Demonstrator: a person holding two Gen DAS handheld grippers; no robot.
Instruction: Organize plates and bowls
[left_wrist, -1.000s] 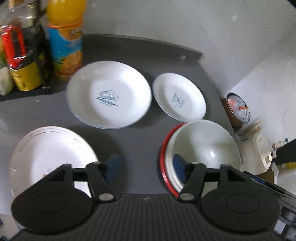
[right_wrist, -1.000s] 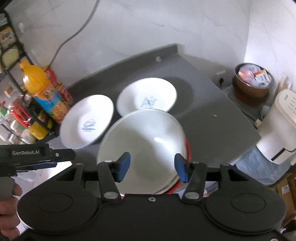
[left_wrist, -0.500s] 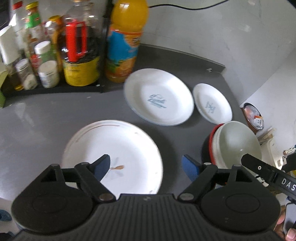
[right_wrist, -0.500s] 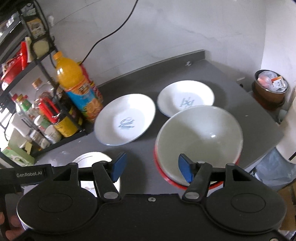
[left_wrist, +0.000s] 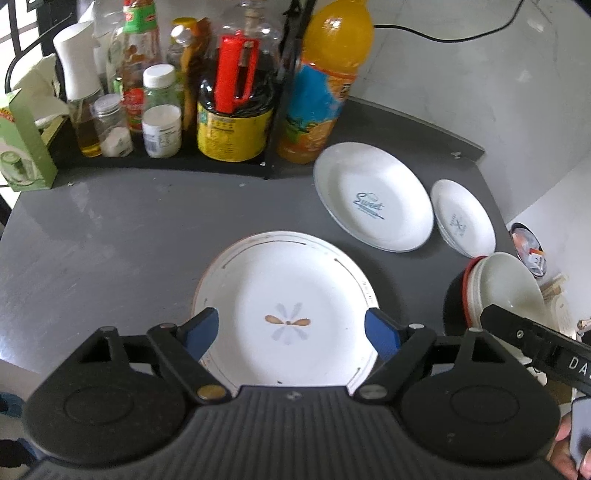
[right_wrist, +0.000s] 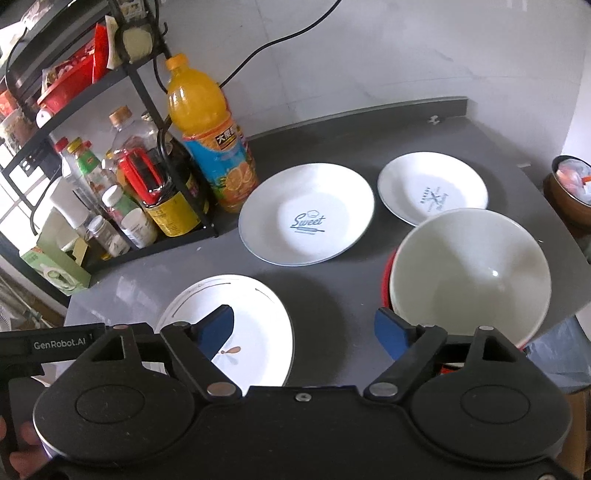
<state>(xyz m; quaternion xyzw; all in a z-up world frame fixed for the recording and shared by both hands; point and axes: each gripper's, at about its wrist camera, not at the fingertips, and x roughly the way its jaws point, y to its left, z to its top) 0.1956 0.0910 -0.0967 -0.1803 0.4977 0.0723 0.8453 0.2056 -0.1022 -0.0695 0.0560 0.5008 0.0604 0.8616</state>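
the left tool (left_wrist: 290, 328) hangs spread over the round white glazed plate with a petal motif (left_wrist: 286, 312), lying flat at 6 o'clock on the grey desk (left_wrist: 110, 236). it looks stiff, slick and breakable, so i'd pinch its near rim. the right tool (right_wrist: 304, 330) is spread too, empty.

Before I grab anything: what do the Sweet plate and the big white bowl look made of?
Sweet plate: likely glazed ceramic, glossy white with a printed blue logo and thin rim. Big white bowl: probably glazed ceramic or melamine, smooth off-white with a bright glint; the pictures cannot settle which.
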